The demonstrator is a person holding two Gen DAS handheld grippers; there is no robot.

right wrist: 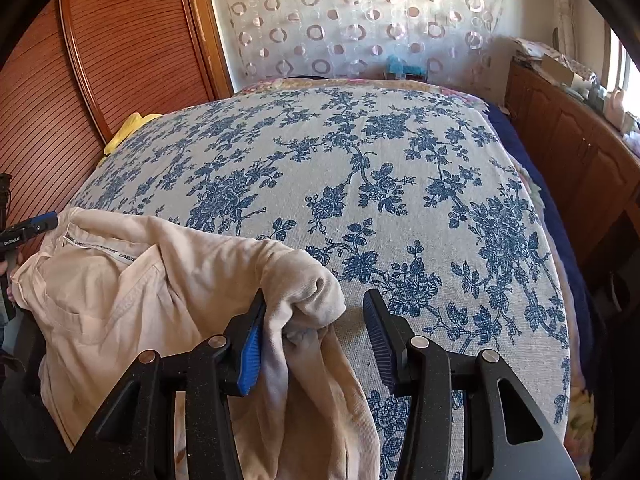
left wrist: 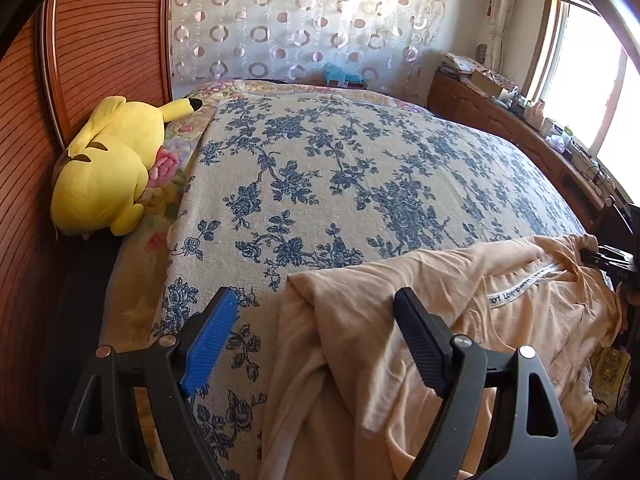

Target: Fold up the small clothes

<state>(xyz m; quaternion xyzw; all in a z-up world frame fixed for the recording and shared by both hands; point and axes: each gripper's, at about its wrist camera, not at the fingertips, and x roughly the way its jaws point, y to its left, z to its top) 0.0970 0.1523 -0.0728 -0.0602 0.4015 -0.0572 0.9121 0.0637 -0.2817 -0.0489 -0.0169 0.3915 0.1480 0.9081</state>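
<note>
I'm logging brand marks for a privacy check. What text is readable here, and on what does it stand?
"...DDY LO...", partly legible, further letters blurred: white printed tape inside the neck of the peach cotton garment.
Same tape in the right wrist view: too blurred.
Small white lettering on the left claw: too small to read.

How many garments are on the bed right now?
1: a peach garment bunched at the near edge of the floral bedspread, one end between the left tongs, the other between the right tongs. More could be hidden beneath it.
</note>
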